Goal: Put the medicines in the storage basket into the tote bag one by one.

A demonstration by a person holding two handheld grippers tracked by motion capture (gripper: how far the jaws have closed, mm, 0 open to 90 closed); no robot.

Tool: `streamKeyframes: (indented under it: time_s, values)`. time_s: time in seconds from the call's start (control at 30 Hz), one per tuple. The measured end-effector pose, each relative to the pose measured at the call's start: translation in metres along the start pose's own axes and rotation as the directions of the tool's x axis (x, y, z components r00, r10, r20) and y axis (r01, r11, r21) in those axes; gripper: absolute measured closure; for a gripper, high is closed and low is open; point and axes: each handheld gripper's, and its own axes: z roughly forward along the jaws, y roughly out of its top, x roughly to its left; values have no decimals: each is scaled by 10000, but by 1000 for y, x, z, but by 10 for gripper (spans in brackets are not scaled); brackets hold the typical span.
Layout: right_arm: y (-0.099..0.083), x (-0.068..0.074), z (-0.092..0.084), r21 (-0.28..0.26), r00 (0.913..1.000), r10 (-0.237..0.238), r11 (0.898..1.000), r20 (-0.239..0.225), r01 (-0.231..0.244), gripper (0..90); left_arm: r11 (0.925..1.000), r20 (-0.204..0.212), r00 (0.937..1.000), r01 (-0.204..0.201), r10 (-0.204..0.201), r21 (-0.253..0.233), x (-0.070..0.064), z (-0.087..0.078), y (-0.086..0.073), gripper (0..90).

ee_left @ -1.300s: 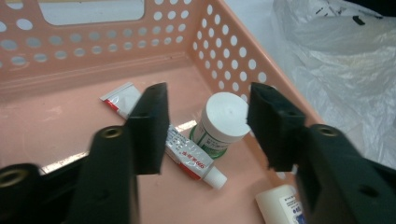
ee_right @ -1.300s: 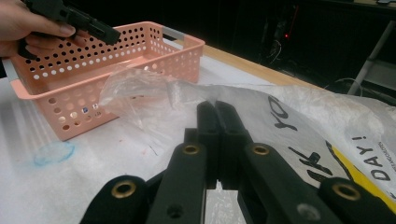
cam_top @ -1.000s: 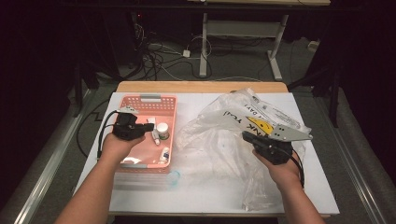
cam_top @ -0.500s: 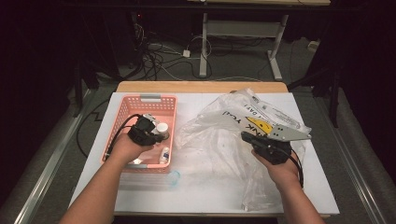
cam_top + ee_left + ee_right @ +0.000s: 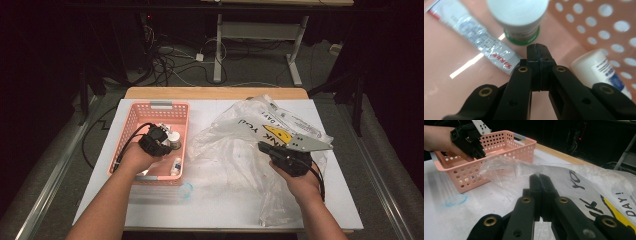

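Left gripper (image 5: pixel 537 47), jaws closed and empty, hovers just beside the green-rimmed jar (image 5: pixel 520 22) in the basket (image 5: pixel 131 120).

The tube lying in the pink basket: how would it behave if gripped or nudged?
The tube looks soft and crinkled, so it would probably dent when squeezed. It lies flat on the basket floor, so it should slide rather than roll. Its glossy skin may be slippery.

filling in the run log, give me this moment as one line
left tongs: shut, empty, inside pink basket near white-capped jar and tube | right tongs: shut, over clear plastic bag
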Motion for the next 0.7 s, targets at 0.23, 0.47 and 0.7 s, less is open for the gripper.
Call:
streamKeyframes:
  time_s: [0.23, 0.47, 0.7]
  values:
    - [0, 0, -1, -49, 10000, -28, 10000, -6, 28, 900, 9986, -372, 9981, 500, -494, 170, 15, -6, -9, 879]
    - [0, 0, -1, -53, 10000, -40, 10000, 18, 40, 900, 9963, -241, 9975, 644, -658, -571, 19, -15, -12, 878]
    - [0, 0, -1, -52, 10000, -28, 10000, 11, 28, 900, 9750, -292, 9899, 1315, -1389, -1794, 28, -23, -11, 739]
